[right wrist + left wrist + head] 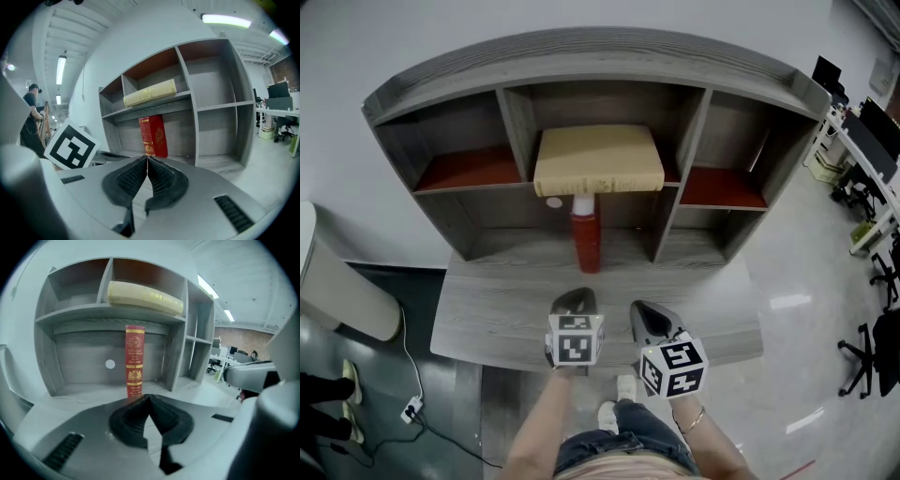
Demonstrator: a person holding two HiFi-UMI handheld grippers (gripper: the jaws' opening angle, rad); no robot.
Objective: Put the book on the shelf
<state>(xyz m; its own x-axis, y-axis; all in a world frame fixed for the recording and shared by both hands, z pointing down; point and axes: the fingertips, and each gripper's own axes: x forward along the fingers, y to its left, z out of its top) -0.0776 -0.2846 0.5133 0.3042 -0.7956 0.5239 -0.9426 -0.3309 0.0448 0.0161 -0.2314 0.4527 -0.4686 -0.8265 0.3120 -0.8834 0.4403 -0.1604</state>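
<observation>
A red book (585, 234) stands upright on the grey desk (487, 309), below the middle bay of the shelf unit (581, 56). A tan book (598, 159) lies flat in that middle bay. Both grippers hover over the desk's front edge, a little short of the red book. My left gripper (575, 298) is shut with nothing between its jaws, and the red book (134, 361) stands straight ahead of its tips (149, 397). My right gripper (649, 314) is also shut and empty, with the red book (153, 136) just beyond its tips (147, 158).
The shelf's left and right bays have red floors and hold nothing. A white round spot (109, 363) marks the back panel. A white bin (337, 291) and a cable with a plug strip (412, 408) are at the left. Office chairs (872, 347) stand at the right, and a person (33, 117) stands far off.
</observation>
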